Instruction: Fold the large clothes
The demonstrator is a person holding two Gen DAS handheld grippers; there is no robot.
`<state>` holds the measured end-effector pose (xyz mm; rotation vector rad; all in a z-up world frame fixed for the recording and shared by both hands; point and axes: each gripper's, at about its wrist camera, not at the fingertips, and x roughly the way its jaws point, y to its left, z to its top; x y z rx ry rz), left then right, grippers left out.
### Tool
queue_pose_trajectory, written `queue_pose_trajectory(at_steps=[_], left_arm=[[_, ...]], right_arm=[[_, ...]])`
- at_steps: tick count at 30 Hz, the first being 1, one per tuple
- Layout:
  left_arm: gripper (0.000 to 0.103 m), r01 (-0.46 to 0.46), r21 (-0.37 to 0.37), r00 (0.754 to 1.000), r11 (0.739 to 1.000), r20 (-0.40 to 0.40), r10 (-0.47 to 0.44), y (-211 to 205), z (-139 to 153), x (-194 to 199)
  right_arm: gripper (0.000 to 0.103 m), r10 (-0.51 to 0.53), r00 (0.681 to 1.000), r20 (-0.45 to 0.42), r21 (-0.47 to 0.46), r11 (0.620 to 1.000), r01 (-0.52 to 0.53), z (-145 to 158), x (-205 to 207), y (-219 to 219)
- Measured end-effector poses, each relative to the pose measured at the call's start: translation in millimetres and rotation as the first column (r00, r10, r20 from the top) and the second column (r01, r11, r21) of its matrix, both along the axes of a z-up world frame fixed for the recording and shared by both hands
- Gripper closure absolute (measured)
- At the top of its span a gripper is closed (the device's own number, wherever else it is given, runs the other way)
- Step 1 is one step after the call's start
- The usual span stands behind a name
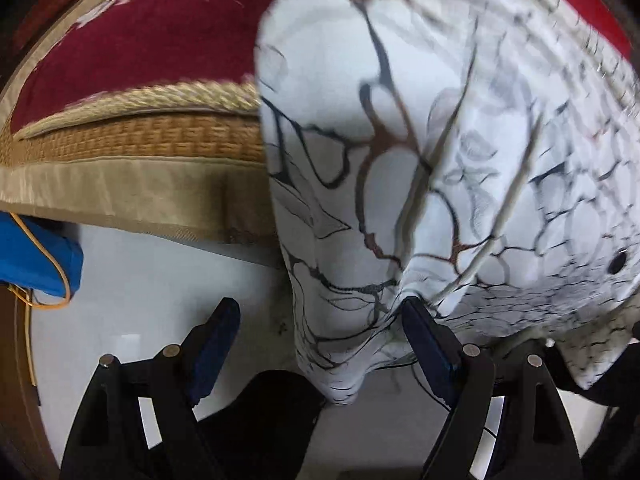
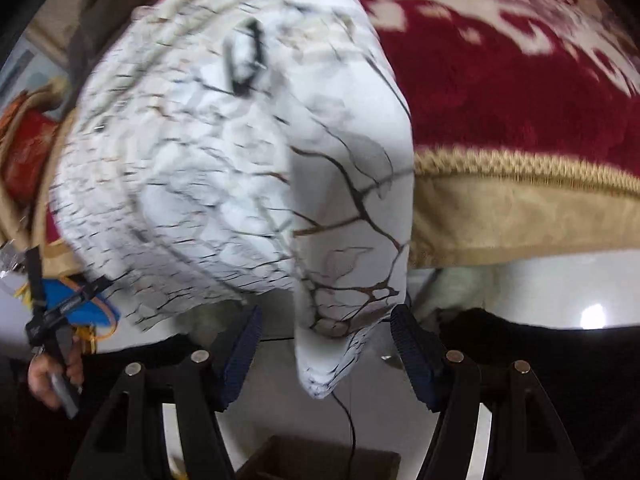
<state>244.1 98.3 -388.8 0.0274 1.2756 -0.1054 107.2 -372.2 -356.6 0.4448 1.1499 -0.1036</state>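
Left gripper (image 1: 316, 326): two black fingers with ribbed dark-blue pads, jaws standing wide, one fold of the white garment (image 1: 420, 140) hanging between them and lying against the right-side pad only, no pinch visible. Right gripper (image 2: 326, 332): same build, jaws wide, one limp corner of the garment (image 2: 240, 152) dangling between the pads, touching neither. Cloth is thin, white, veined with black and brown crackle lines; beyond the fingertips, one plush crimson blanket (image 1: 140, 44) with braided gold edging.
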Motion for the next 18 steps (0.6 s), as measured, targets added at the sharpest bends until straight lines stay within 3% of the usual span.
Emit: queue_pose_trajectory(at_steps=[4,6,8,10,11,12,13,15,18], left_arm=[[0.020,0.031,0.014,0.999,0.999,0.045,-0.031,-12,-1,0],[0.025,0.041,-0.002,0.997,0.999,0.068,-0.041,-17,-1,1],[0.054,0.060,-0.027,0.996,0.998,0.073,-0.058,-22,-2,2],[0.067,0.080,-0.041,0.994,0.996,0.074,-0.077,-27,-3,3],[0.074,0.087,-0.042,0.994,0.995,0.077,-0.083,-32,-3,2],[0.078,0.092,-0.052,0.993,0.994,0.082,-0.088,-33,-3,1],[0.090,0.093,-0.067,0.992,0.993,0.086,-0.087,-34,-2,0],[0.096,0.088,-0.118,0.993,0.989,0.091,-0.078,-38,2,1],[0.098,0.067,-0.250,0.996,0.966,0.074,-0.050,-33,10,-4]], right_arm=[[0.033,-0.067,0.997,-0.032,-0.083,0.994,0.064,-22,4,4],[0.033,-0.085,0.996,-0.041,-0.113,0.990,0.080,-34,8,5],[0.033,-0.099,0.994,-0.035,-0.114,0.989,0.095,-42,10,4],[0.036,-0.086,0.996,-0.007,-0.061,0.994,0.086,-52,10,0],[0.043,-0.090,0.996,0.001,-0.034,0.995,0.090,-56,9,-4],[0.069,-0.087,0.996,0.005,-0.004,0.996,0.087,-59,9,-7],[0.080,-0.068,0.998,0.007,0.048,0.997,0.067,-61,8,-9],[0.090,-0.051,0.999,0.017,0.090,0.995,0.050,-57,4,-11],[0.094,0.034,0.997,0.064,0.188,0.981,-0.045,-37,-4,-2]])
